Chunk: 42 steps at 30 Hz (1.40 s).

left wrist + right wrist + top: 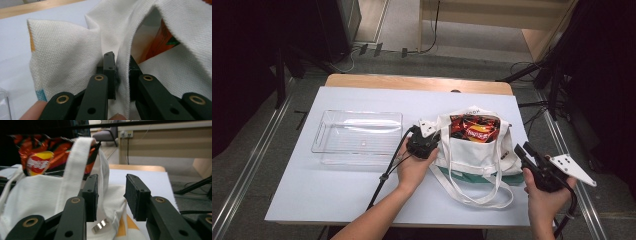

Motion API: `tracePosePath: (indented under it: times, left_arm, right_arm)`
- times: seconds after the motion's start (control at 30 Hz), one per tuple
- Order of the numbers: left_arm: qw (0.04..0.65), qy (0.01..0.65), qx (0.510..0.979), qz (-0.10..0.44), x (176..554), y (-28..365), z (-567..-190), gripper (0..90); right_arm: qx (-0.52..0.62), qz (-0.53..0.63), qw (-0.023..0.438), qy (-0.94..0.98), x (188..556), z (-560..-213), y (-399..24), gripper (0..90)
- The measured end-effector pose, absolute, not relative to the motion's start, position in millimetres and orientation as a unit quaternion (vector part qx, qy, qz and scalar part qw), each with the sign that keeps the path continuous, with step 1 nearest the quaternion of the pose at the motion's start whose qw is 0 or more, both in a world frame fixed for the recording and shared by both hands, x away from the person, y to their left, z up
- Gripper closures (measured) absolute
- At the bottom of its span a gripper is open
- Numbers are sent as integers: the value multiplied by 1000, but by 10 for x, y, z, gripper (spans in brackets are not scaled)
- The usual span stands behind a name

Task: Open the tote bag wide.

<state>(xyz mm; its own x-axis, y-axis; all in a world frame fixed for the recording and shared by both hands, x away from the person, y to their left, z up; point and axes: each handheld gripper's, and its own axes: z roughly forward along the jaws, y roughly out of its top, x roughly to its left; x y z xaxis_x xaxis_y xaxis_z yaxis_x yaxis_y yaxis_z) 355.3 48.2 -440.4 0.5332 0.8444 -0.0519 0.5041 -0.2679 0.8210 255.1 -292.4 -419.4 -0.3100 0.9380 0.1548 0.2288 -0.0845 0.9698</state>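
Lying well out to the left of the left gripper (428, 131), a clear plastic tray (357, 136) sits on the white worktop (337, 195). That gripper, held in the person's left hand (412, 169), is clamped on the left edge of the white canvas bag (472, 150); in the left gripper view its jaws stand close together with a fold of the bag's rim (123, 72) pinched between the pads, and orange packaging shows inside the opening just beyond and to the right of them. Right of this gripper the bag's mouth stands open, with the red and orange snack packet (474, 127) upright inside it. The bag's long straps (484, 192) trail over the worktop toward the person. Further right, off the bag's right side and clear of it, the right gripper (526, 152) is held in the right hand (542, 197) near the worktop's right edge. In the right gripper view its jaws stand partly apart with no thing pressed between the pads; a bag strap (75, 170) hangs just ahead of its left jaw, and the snack packet (40, 161) lies ahead and to the left
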Motion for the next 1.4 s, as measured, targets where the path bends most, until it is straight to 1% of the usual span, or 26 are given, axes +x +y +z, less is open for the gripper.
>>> tracePosePath:
  times: [0.07, 0.17, 0.23, 0.3, 0.33, 0.37, 0.4, 0.43, 0.47, 0.5, 0.6, 0.7, 0.77, 0.97, 1.27, 1.4]
  left_arm:
    - [419, 438, 769, 202, 3551, 487, -4400, 843]
    - [424, 437, 767, 202, 3538, 494, -4381, 837]
    - [425, 436, 767, 201, 3531, 507, -4371, 832]
    - [429, 436, 766, 198, 3525, 519, -4368, 827]
    - [431, 436, 765, 197, 3523, 525, -4367, 824]
    - [431, 434, 766, 197, 3520, 530, -4363, 824]
    - [433, 434, 765, 196, 3514, 534, -4358, 821]
    - [439, 431, 764, 196, 3507, 538, -4351, 816]
    - [441, 430, 762, 197, 3497, 542, -4342, 801]
    - [448, 427, 759, 199, 3480, 552, -4326, 791]
    - [471, 415, 752, 202, 3417, 590, -4265, 764]
    - [487, 404, 747, 205, 3347, 626, -4215, 719]
    - [493, 395, 748, 204, 3310, 643, -4199, 705]
    - [510, 384, 744, 201, 3174, 764, -4154, 652]
    - [535, 347, 746, 192, 2912, 844, -4115, 648]
    - [557, 308, 753, 165, 2799, 777, -4126, 621]
  right_arm:
    - [484, 558, 311, 598, 2438, -4201, -2878, 619]
    - [480, 555, 280, 619, 2337, -4310, -2707, 533]
    - [484, 541, 273, 632, 2296, -4388, -2601, 496]
    - [484, 524, 272, 646, 2292, -4448, -2537, 486]
    - [489, 518, 265, 650, 2296, -4480, -2519, 498]
    - [495, 512, 258, 653, 2301, -4510, -2508, 568]
    - [503, 502, 253, 657, 2306, -4544, -2507, 687]
    - [501, 504, 244, 660, 2311, -4561, -2523, 787]
    - [500, 509, 234, 660, 2313, -4559, -2535, 852]
    - [498, 511, 233, 661, 2313, -4548, -2542, 882]
    - [484, 530, 235, 656, 2301, -4455, -2518, 892]
    - [456, 546, 241, 660, 2301, -4357, -2399, 893]
    - [442, 552, 237, 667, 2323, -4318, -2306, 893]
    - [423, 548, 237, 682, 2385, -4307, -2122, 892]
    - [430, 545, 234, 681, 2411, -4348, -2140, 892]
    - [432, 543, 235, 681, 2403, -4353, -2137, 892]
